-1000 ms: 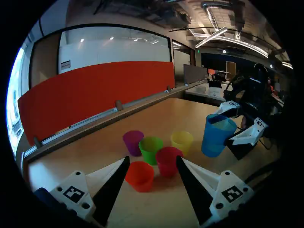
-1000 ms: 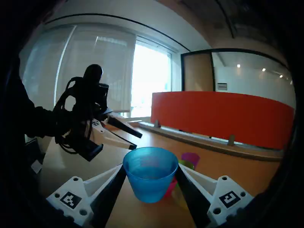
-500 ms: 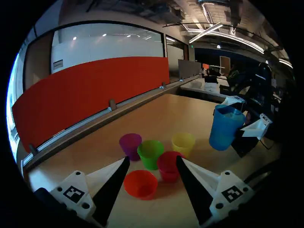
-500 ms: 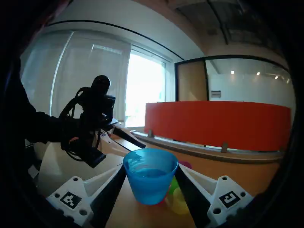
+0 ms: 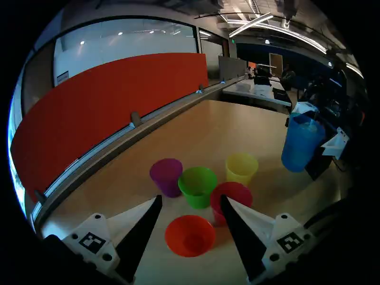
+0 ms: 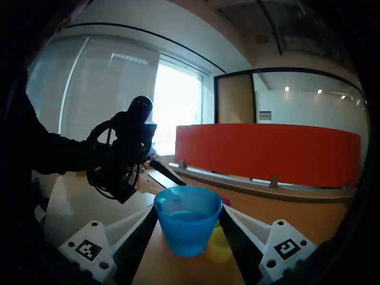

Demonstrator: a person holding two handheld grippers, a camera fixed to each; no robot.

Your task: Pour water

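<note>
The blue cup (image 6: 188, 223), part full, hung above the desk (image 5: 213, 128) beside the yellow cup (image 5: 241, 167) (a likely target), clamped by the right gripper (image 6: 188, 209). Pouring well meant centring over a rim, then tilting slowly. The left gripper (image 5: 190, 197) gaped, empty.

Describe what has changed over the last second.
The left gripper rose and tipped down, so the orange cup sits lower in its view. The right gripper shifted slightly with the blue cup. Unchanged: blue cup clamped upright, left gripper open, orange cup unmoved on the table.
</note>
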